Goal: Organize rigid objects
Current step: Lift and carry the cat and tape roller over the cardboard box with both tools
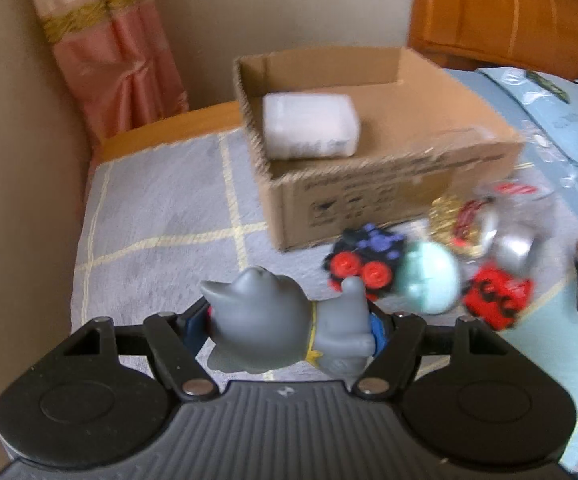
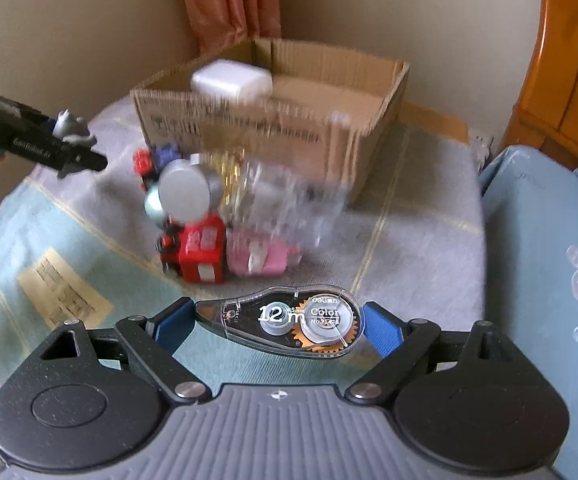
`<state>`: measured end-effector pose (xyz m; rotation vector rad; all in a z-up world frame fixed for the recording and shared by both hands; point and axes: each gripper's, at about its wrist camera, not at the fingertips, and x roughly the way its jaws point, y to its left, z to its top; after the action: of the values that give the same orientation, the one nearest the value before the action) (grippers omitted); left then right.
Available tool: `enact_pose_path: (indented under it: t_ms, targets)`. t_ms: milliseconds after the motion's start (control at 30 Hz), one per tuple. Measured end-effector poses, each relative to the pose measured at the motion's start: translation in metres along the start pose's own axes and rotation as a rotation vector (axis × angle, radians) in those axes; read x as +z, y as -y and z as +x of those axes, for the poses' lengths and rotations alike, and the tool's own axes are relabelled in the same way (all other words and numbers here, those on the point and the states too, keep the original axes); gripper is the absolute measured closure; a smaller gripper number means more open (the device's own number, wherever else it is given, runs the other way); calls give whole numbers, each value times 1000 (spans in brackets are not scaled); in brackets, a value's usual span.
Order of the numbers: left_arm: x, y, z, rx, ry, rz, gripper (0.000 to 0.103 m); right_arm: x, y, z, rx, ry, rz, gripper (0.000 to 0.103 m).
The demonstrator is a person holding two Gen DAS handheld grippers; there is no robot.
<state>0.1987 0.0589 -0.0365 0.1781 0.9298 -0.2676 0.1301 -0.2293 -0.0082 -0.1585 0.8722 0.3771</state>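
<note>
My left gripper (image 1: 289,324) is shut on a grey cat figure (image 1: 281,324) and holds it above the bed, short of the open cardboard box (image 1: 389,184). The box holds a white block (image 1: 309,126). My right gripper (image 2: 277,322) is shut on a clear correction tape dispenser (image 2: 285,320), in front of a pile of toys (image 2: 209,220). The left gripper with the cat figure (image 2: 71,126) shows at the left of the right wrist view. The box (image 2: 249,136) stands behind the pile there.
The pile holds a red toy truck (image 2: 197,252), a pink item (image 2: 261,258), a silver round lid (image 2: 185,192) and clear plastic pieces (image 2: 289,196). A wooden headboard (image 1: 509,12) and a curtain (image 1: 109,48) stand behind the bed. A blue pillow (image 2: 549,260) lies at right.
</note>
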Motion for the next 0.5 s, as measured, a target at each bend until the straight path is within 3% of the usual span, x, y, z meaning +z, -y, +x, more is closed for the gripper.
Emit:
enact_pose_path:
  t_ms: [233,500]
  targets:
    - [43,19,-23,-36,51,59,31,52,-2,-26,-16,90,-74,10]
    - [99,35,-8,-39,82,94,31,125,11,-3,-29,119,-72,10]
